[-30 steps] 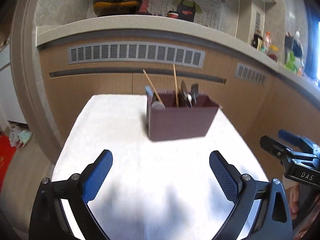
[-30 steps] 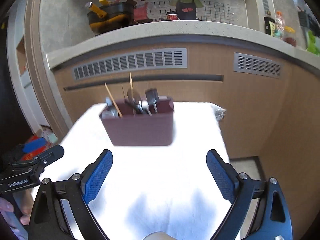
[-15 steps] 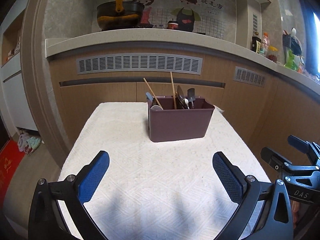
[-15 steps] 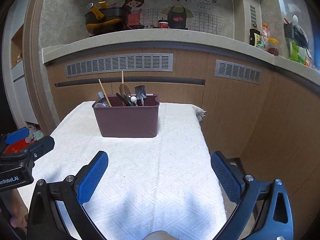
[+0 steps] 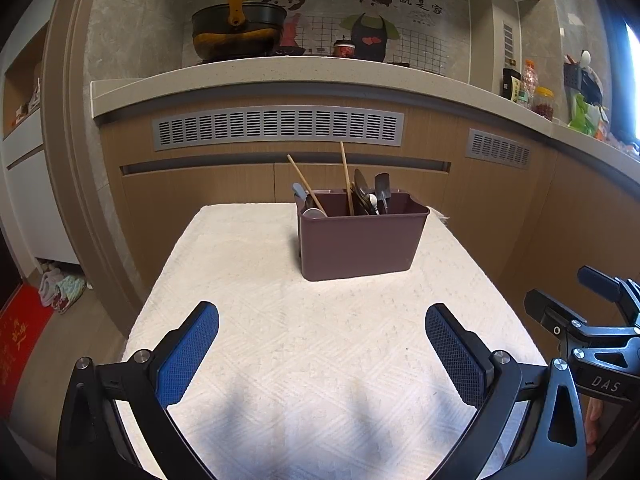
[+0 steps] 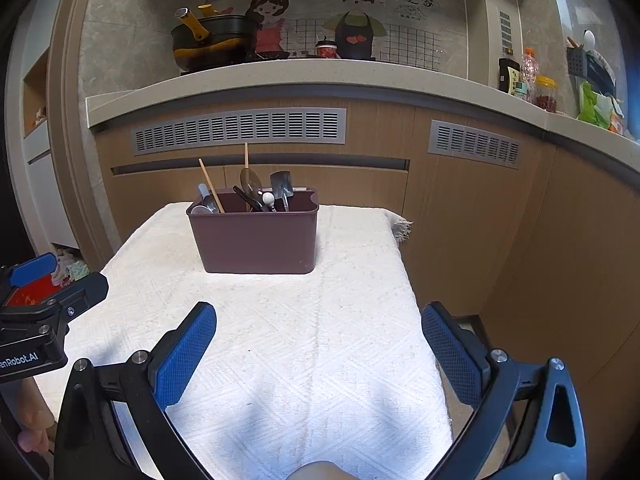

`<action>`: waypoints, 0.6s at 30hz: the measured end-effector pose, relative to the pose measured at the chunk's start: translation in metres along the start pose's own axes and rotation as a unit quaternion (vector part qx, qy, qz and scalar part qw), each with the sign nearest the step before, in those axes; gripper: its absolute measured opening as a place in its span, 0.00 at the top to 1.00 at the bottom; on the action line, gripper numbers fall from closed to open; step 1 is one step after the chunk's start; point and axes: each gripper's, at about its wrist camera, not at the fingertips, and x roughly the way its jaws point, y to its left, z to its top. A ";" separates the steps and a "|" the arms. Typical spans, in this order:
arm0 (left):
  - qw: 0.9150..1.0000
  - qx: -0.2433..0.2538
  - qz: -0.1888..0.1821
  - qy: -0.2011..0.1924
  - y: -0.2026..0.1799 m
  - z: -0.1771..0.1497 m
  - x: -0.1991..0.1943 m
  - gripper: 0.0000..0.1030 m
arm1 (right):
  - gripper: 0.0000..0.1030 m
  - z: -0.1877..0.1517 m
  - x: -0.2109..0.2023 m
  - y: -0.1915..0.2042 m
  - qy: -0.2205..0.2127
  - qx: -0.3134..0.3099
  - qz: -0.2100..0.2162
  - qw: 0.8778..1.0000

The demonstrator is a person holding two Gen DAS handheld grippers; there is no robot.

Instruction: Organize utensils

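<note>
- utensils [image 5: 352, 196] stand bunched in a maroon plastic caddy [image 5: 360, 240] at the far end of the table, handles up: two thin wooden chopsticks [image 6: 211, 188] leaning apart, a metal spoon [image 6: 250, 180], a dark spatula [image 6: 282, 188].
- the caddy lies straight ahead of both grippers and well apart from them; its long side faces them. neither looks clearly nearer.
- left gripper [image 5: 322, 354] spread wide, nothing between its blue textured pads.
- right gripper [image 6: 318, 354] likewise wide open and empty.
- table cloth [image 6: 280, 320], white with a woven diamond texture, bare around the caddy.
- behind: wood-grain cabinet fronts [image 5: 200, 200] with slotted grey vents, under a pale stone counter.
</note>
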 end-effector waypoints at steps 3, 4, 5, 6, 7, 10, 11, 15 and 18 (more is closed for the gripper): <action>1.000 0.001 0.000 0.001 0.000 0.000 -0.001 0.01 | 0.01 0.000 0.001 0.001 0.002 -0.001 0.001 1.000; 1.000 0.002 0.000 0.002 -0.001 -0.001 0.000 0.01 | 0.01 0.000 0.001 0.001 0.002 -0.001 0.001 1.000; 1.000 0.003 0.000 0.002 -0.001 -0.001 -0.001 0.01 | 0.01 0.000 0.001 0.001 0.002 -0.001 0.001 1.000; 1.000 0.003 0.000 0.002 0.000 -0.001 -0.001 0.01 | 0.01 0.000 0.000 0.001 0.002 -0.001 0.001 1.000; 1.000 0.003 0.000 0.003 0.000 -0.001 -0.001 0.01 | 0.01 0.000 0.000 0.001 0.001 -0.002 0.001 1.000; 1.000 0.003 0.000 0.003 0.000 -0.002 -0.001 0.01 | 0.01 0.000 0.000 0.002 0.000 -0.003 0.000 1.000; 1.000 0.003 0.000 0.003 0.000 -0.002 -0.001 0.01 | 0.01 0.000 0.000 0.002 0.001 -0.003 0.000 1.000; 1.000 0.003 -0.001 0.003 0.000 -0.002 -0.001 0.01 | 0.01 0.000 0.000 0.002 0.003 -0.003 0.002 1.000; 1.000 0.002 0.001 0.003 0.000 -0.002 -0.001 0.01 | 0.01 0.000 0.000 0.003 0.003 -0.003 0.002 1.000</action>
